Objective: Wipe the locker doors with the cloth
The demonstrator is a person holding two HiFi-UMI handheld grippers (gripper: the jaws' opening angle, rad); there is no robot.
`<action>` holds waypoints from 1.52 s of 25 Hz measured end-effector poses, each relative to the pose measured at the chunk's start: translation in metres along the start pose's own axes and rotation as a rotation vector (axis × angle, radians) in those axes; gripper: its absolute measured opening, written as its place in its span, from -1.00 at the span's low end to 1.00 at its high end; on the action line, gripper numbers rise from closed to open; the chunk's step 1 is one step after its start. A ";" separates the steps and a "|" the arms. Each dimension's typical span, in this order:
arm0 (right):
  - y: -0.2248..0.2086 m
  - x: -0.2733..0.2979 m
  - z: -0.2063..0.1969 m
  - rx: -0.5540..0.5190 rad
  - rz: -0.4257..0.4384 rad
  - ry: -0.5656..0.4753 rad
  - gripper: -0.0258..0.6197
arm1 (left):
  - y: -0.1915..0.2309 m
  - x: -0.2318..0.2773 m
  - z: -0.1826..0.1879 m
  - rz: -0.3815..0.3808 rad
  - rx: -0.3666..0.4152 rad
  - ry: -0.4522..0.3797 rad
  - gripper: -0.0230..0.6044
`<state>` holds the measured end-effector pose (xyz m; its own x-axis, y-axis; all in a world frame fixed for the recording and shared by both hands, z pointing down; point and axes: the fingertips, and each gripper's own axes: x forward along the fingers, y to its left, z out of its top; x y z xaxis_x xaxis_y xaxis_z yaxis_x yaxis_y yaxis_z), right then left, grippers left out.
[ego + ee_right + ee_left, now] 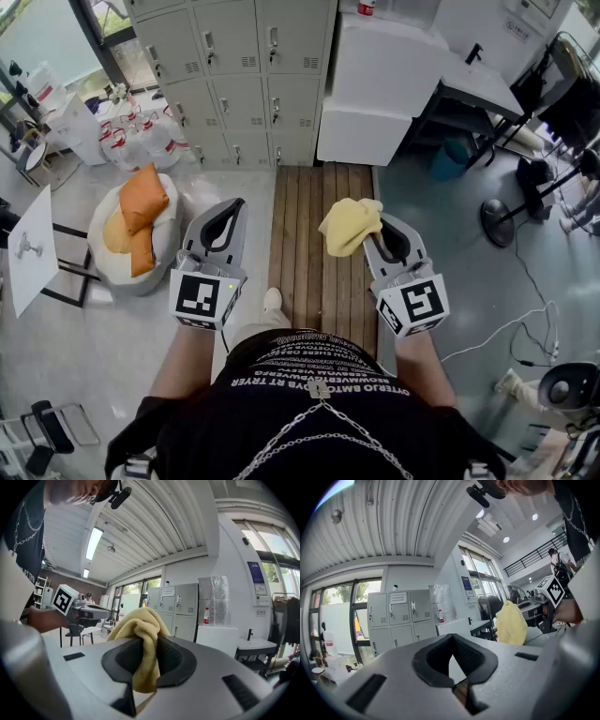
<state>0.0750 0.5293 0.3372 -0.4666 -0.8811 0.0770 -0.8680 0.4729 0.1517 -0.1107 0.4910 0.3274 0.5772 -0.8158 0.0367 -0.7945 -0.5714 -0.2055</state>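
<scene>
A bank of grey lockers [234, 75] stands against the far wall, also seen in the left gripper view [396, 616] and the right gripper view [180, 609]. A yellow cloth [349, 225] bunches out of my right gripper [380, 223], which is shut on it; its folds hang between the dark pads [140, 634]. My left gripper [232, 204] is held level beside it, its jaw tips together with nothing in them [451, 637]. Both grippers are in the air over the wooden floor strip, well short of the lockers. From the left gripper the cloth [511, 623] shows at right.
A white cabinet [375, 84] stands right of the lockers, with a table [478, 89] beyond it. A white beanbag with orange cushions [131, 230] sits at left, water bottles [141, 141] behind it. A wooden plank strip [305, 216] leads to the lockers. A fan base [506, 220] is at right.
</scene>
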 end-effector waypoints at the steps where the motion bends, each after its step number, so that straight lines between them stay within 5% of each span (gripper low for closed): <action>1: 0.001 0.000 -0.002 0.000 0.003 0.004 -0.73 | -0.001 0.000 -0.001 0.002 0.000 0.001 -0.91; 13: 0.017 0.007 -0.011 0.028 0.079 0.056 -0.72 | -0.004 0.003 0.031 -0.025 0.054 0.002 -0.91; 16: 0.016 0.013 -0.013 0.081 0.095 0.063 -0.72 | -0.002 0.016 0.048 -0.015 0.120 0.010 -0.91; 19: 0.015 0.019 -0.015 0.133 0.092 0.066 -0.72 | -0.002 0.023 0.081 -0.010 0.144 -0.084 -0.91; 22: 0.008 0.029 -0.001 0.075 0.087 0.055 -0.72 | -0.004 0.031 0.095 -0.018 0.140 -0.130 -0.91; 26: 0.006 0.032 0.004 0.062 0.133 0.054 -0.72 | -0.013 0.033 0.075 -0.060 0.101 -0.104 -0.91; 33: -0.009 0.028 -0.012 0.081 0.113 0.055 -0.72 | -0.008 0.019 0.013 0.010 -0.001 -0.005 -0.91; 38: -0.009 -0.002 -0.062 0.120 0.088 0.162 -0.72 | -0.025 0.005 -0.026 -0.025 -0.045 0.088 -0.91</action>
<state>0.0943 0.5270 0.3964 -0.5170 -0.8207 0.2432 -0.8433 0.5370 0.0197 -0.0928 0.4990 0.3577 0.5799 -0.8047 0.1275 -0.7889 -0.5936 -0.1590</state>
